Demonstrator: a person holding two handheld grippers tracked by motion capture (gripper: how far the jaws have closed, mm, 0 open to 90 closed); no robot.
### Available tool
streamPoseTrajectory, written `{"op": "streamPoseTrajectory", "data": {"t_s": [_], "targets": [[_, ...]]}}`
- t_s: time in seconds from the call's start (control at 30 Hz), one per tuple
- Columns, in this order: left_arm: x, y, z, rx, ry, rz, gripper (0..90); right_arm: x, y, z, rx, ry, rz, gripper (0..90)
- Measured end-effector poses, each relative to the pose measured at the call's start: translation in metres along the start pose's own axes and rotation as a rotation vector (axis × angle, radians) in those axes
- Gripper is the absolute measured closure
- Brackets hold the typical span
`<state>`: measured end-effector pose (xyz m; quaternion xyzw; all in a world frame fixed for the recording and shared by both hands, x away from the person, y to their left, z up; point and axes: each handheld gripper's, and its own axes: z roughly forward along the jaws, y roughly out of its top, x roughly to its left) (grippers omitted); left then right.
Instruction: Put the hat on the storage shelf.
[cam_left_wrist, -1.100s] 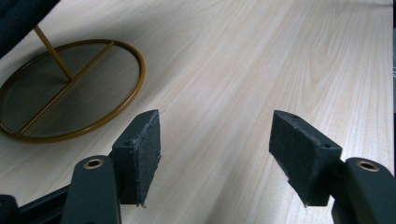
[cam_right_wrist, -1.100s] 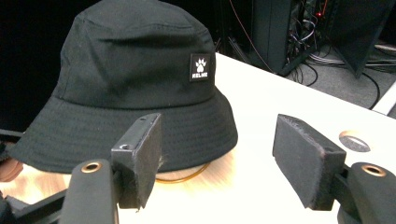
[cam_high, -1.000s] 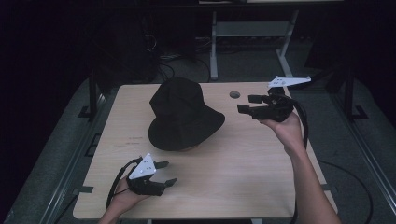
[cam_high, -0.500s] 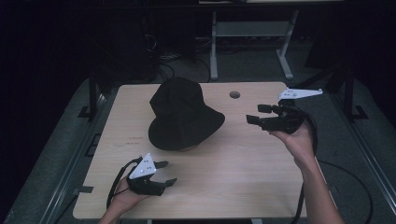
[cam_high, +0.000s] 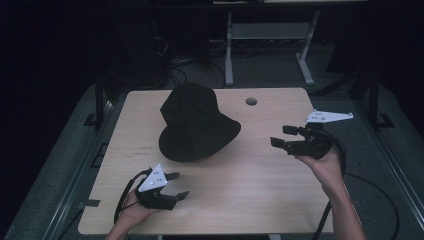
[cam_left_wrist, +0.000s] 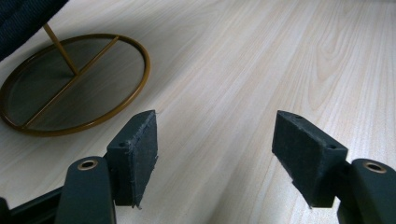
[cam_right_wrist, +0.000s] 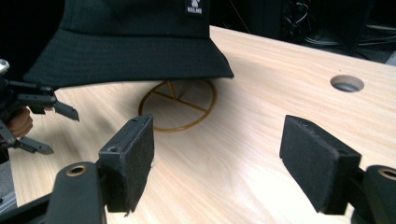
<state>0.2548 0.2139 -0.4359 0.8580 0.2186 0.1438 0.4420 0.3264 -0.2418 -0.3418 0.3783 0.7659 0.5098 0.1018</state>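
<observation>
High view, hat between, clear of both grippers

Left hand-held gripper sits low at the near left, hand wrapped around its body from below, forearm entering from the bottom edge. Jaws point right, standing wide apart with nothing between them; they have just been opening a little further. Grey plate on top tilts up. Right hand-held gripper is held up at the right side, palm underneath, forearm rising steeply from the bottom right corner. Jaws point left, level, spread wide and holding nothing; they too have just been opening. Cable trails behind the wrist.
</observation>
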Motion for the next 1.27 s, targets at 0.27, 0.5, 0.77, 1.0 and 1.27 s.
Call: {"op": "streamPoseTrajectory", "data": {"t_s": [0.27,0.5,0.77,1.0,1.27], "targets": [[-0.001,0.0,0.0,0.002,0.005,0.0,28.4,-0.001,-0.015,-0.009,-0.004,-0.001,0.018,24.5],[-0.001,0.0,0.001,0.005,0.006,-0.004,27.7,0.001,-0.029,-0.014,-0.008,-0.006,0.018,23.5],[-0.002,0.0,0.0,0.013,0.007,-0.002,27.6,0.002,-0.058,-0.022,-0.011,-0.015,0.048,22.6],[-0.002,0.0,0.0,0.014,0.008,-0.002,27.5,0.002,-0.084,-0.032,-0.033,-0.023,0.071,21.8],[-0.002,-0.001,0.0,0.015,0.01,0.001,27.5,0.004,-0.108,-0.039,-0.058,-0.038,0.102,20.0]]}}
